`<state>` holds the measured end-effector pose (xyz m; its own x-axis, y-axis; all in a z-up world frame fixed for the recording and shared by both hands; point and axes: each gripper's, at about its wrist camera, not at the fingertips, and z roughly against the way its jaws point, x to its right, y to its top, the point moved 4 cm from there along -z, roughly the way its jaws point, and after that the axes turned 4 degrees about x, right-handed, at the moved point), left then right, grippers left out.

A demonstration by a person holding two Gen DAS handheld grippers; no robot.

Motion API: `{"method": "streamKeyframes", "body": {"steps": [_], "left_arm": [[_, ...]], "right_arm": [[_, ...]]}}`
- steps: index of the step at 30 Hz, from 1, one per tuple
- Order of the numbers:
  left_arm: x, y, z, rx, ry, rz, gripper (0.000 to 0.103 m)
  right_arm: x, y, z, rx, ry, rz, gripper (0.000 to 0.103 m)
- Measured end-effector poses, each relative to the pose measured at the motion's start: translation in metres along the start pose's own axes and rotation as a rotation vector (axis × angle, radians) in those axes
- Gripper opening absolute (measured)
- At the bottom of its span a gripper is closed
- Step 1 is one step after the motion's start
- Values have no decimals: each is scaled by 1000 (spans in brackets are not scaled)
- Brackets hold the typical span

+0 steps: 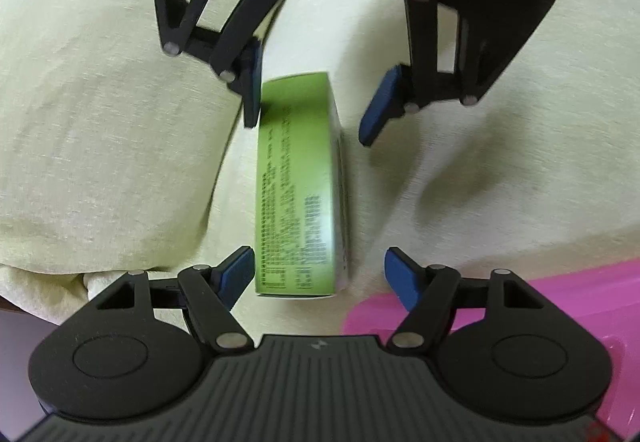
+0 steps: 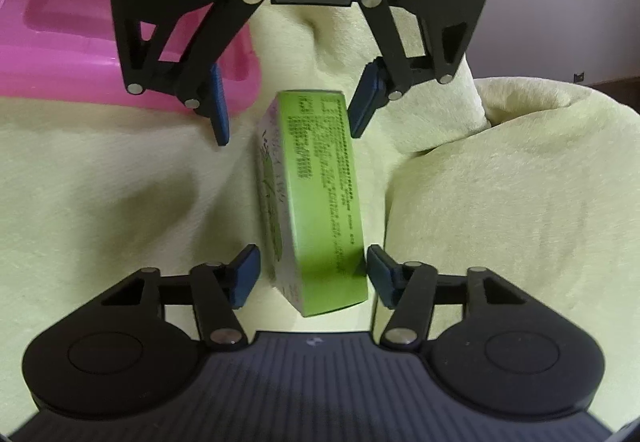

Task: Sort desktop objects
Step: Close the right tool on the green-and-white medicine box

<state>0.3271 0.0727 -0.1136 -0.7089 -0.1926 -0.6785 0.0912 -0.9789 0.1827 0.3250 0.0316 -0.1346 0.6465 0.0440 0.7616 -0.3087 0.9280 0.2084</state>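
A green carton with printed text [image 1: 298, 182] stands on its narrow side on the pale yellow cloth [image 1: 100, 122]. My two grippers face each other over its two ends. My left gripper [image 1: 320, 276] is open around the near end, its left pad close to the carton and its right pad apart from it. My right gripper [image 1: 312, 98] is open around the far end. In the right wrist view the carton [image 2: 320, 194] leans slightly. There my right gripper [image 2: 313, 274] has one pad against the carton's right edge and a slim gap on the other side, and my left gripper [image 2: 290, 110] straddles the far end.
A pink plastic bin [image 2: 60, 54] stands on the cloth beside my left gripper; its rim [image 1: 560, 294] shows at the lower right of the left wrist view. The cloth bulges in thick folds [image 2: 500, 202]. A grey wall [image 2: 560, 22] lies behind.
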Motion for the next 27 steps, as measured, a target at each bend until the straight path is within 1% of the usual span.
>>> {"method": "streamKeyframes", "body": {"steps": [1, 2, 4, 6, 11, 20, 27], "left_arm": [[1, -1, 0, -3, -1, -2, 72], [2, -2, -1, -7, -1, -2, 72], [4, -4, -2, -12, -4, 7, 69], [4, -6, -2, -13, -7, 20, 64], [3, -9, -2, -8, -11, 45, 58], [8, 0, -2, -20, -15, 42, 53], [15, 4, -1, -27, 2, 31, 51]], "right_arm": [[-1, -1, 1, -6, 11, -6, 37], [-3, -2, 2, -9, 9, -1, 36], [-7, -4, 3, -10, -9, 12, 36], [-9, -6, 2, -8, -21, 10, 36], [-11, -6, -6, 0, -44, 19, 37], [-14, 1, -21, -17, -81, 44, 37], [-14, 1, -17, -18, -87, 37, 37]]}}
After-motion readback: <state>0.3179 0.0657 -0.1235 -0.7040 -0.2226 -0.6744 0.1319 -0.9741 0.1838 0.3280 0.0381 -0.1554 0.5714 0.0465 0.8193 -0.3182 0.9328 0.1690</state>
